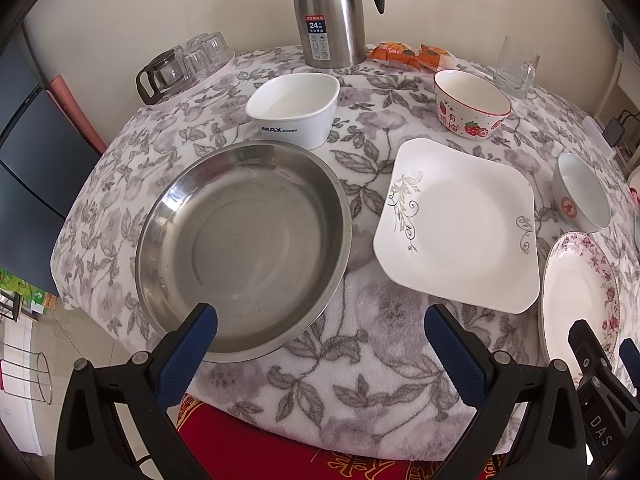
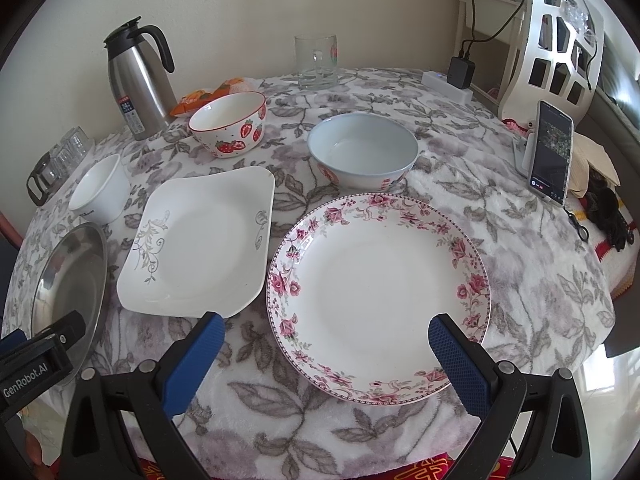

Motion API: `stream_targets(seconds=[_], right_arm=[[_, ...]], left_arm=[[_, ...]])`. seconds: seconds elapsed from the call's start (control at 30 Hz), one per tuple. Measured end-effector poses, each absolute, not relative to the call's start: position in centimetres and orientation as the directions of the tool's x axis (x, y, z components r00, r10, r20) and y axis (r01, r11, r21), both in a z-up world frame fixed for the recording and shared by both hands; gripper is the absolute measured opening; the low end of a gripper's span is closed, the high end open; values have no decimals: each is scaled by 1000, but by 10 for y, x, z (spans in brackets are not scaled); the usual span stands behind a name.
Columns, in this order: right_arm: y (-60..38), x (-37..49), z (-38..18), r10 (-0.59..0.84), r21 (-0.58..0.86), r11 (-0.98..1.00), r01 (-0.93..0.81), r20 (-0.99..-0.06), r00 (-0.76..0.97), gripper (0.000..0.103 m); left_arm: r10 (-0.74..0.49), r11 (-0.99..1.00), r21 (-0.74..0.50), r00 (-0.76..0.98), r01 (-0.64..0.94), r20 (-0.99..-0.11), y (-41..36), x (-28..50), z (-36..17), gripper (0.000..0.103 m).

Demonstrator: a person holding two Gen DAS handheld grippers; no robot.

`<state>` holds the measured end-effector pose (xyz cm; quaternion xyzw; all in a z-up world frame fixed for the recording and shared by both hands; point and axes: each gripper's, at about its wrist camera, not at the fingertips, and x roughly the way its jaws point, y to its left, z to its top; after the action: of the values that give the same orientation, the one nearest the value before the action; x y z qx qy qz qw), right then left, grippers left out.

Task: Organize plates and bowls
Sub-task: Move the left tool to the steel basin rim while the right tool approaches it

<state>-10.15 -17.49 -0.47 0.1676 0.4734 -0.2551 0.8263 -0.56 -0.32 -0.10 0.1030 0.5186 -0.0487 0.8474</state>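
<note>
Both grippers hang spread wide and empty over the near edge of the table (image 2: 460, 208): the left gripper (image 1: 320, 344) is poised at the near rim of the steel plate (image 1: 244, 248), and the right gripper (image 2: 326, 356) sits over the near rim of the rose-pattern plate (image 2: 378, 296), touching nothing that I can make out.

From where I stand, nothing looks sorted yet. Three plates lie in a row along the near edge, each flat on the flowered cloth and apart from its neighbours: the steel one toward the left edge, the square white plate (image 2: 200, 248) in the middle, the rose one toward the right. Behind them, further from the near edge, three bowls stand singly: the white MAX bowl (image 1: 294, 108) on the left, the strawberry bowl (image 2: 230, 124) in the middle, the pale blue bowl (image 2: 362, 152) on the right. No piece is stacked on another.

So I judge the work at its very start. Everything is left: gathering the plates into one pile and nesting or grouping the bowls.
</note>
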Motion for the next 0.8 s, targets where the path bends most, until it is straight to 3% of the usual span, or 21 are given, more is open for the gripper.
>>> stream_targets(seconds=[0.23, 0.6, 0.8], right_arm=[[-165, -91, 0, -259, 27, 825, 564, -870, 419, 103], [-118, -50, -5, -176, 84, 874, 478, -864, 473, 103], [-99, -33, -13, -119, 139, 878, 457, -863, 491, 103]], left_arm=[[22, 982, 103, 450, 156, -893, 10, 2, 2, 103], [74, 993, 24, 456, -115, -887, 96, 34, 5, 103], [42, 986, -41, 472, -163, -881, 126, 45, 3, 103]])
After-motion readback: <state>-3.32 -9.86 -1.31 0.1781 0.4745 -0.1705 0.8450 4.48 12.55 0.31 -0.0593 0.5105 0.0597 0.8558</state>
